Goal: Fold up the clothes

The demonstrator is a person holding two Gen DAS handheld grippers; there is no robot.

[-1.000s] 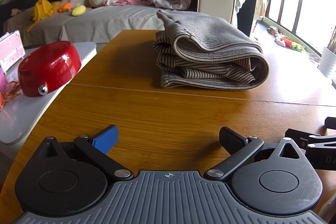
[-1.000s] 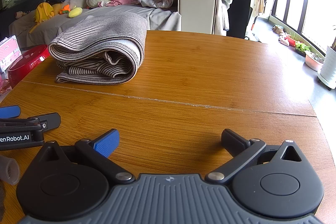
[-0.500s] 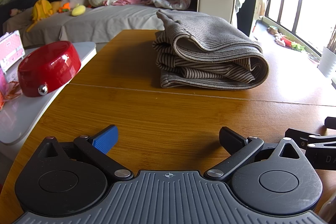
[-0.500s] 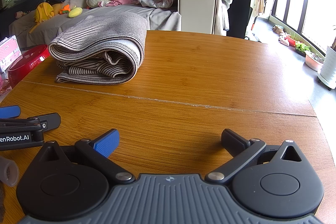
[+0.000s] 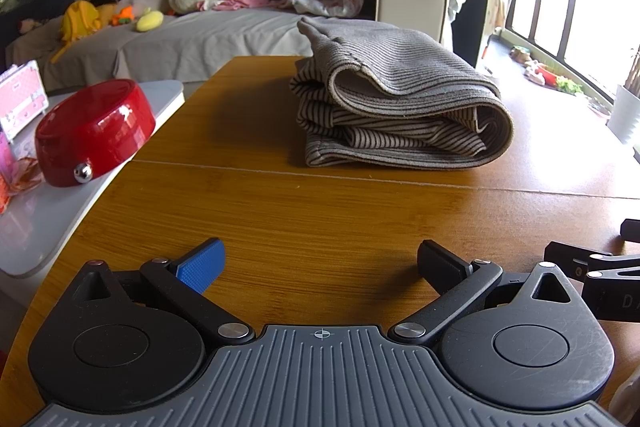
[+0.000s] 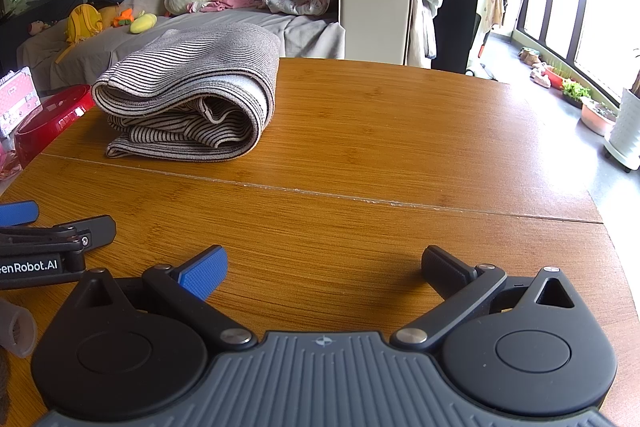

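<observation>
Striped garment [image 5: 396,107] is my concern, but nearest me my left gripper [image 5: 320,263] and right gripper [image 6: 324,263] sit low over the wooden tabletop [image 6: 380,147], side by side, both with fingers spread wide and holding nothing. Farther out, past the seam in the wood, that garment lies folded in a thick bundle on the tabletop's far left part, well apart from both grippers. A red bowl [image 5: 94,131] sits left of it on a white side surface, and a sofa [image 5: 192,39] stands beyond.

My view: ribbed, striped knit cloth garment [image 5: 400,115], matt; wood-grain desk [image 5: 320,219] with satin sheen; glossy red plastic bowl [image 5: 94,131]; matt black plastic left gripper [image 5: 320,267].
</observation>
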